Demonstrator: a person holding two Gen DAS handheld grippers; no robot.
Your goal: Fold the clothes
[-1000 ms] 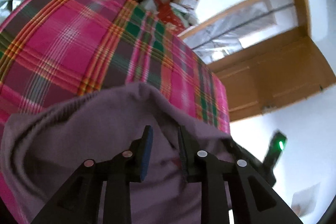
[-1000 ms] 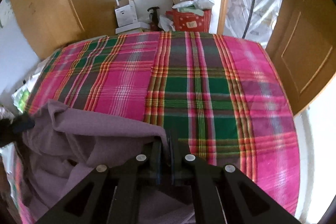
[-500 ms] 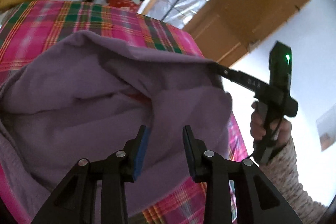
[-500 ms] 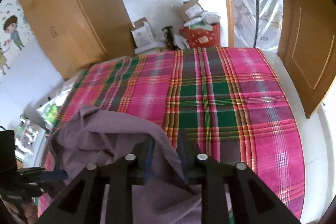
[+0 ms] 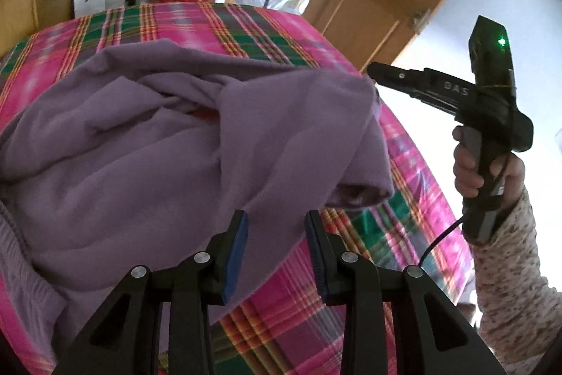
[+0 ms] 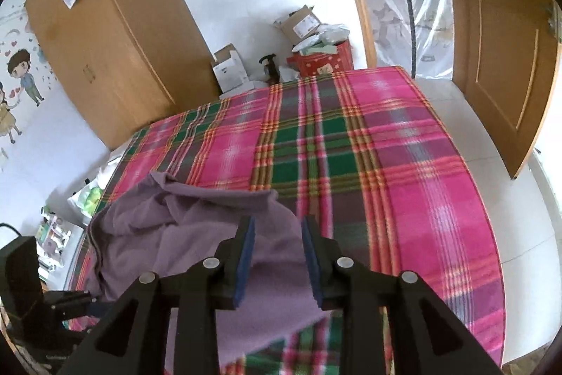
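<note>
A crumpled purple garment (image 5: 158, 164) lies heaped on the near left part of a bed with a pink and green plaid blanket (image 5: 404, 227). My left gripper (image 5: 277, 220) hovers open just above the cloth, nothing between its blue pads. In the right wrist view the garment (image 6: 182, 234) lies under my right gripper (image 6: 277, 224), whose jaws stand apart above a loose fold. From the left wrist view the right gripper (image 5: 370, 71) sits at the garment's far right edge, held by a person's hand (image 5: 470, 164). The left gripper (image 6: 89, 299) shows at the lower left.
Most of the plaid blanket (image 6: 386, 164) stretches bare to the right and far side. Behind the bed stand a wooden wardrobe (image 6: 105, 41), cardboard boxes (image 6: 232, 69) and a red box (image 6: 323, 62). A wooden door (image 6: 498, 41) is open on the right.
My right gripper, shut on the garment's edge a second ago, has opened and lifted away; the cloth has dropped onto the bed. The left gripper has swung right and stayed open.
</note>
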